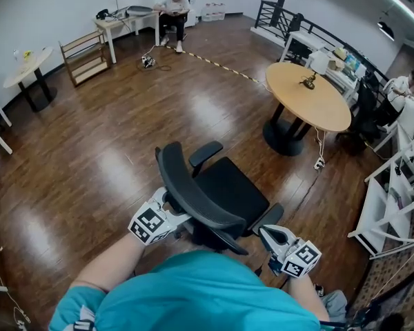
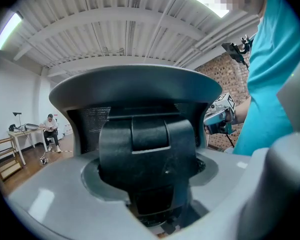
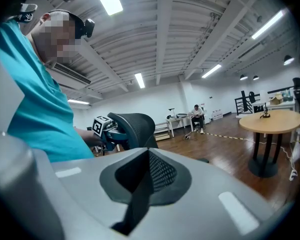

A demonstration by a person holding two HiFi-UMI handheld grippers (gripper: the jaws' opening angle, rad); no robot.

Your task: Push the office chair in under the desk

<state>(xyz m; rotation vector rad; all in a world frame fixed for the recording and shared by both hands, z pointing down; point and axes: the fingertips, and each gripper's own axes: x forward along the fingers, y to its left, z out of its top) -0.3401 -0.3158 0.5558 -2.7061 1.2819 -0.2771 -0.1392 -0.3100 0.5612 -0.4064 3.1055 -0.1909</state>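
Mesh backrest, matt black plastic frame on office chair; floor glossy dark wood planks.

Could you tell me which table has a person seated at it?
The white desk by the far wall; neither the large round table nor the small round table has anyone seated.

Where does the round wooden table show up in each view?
Head view: round wooden table, upper right, beyond the office chair.
Left gripper view: not in it.
Right gripper view: the table at the right edge, on a dark pedestal.
Shared landmark: the seated person far across the room, small in all three.
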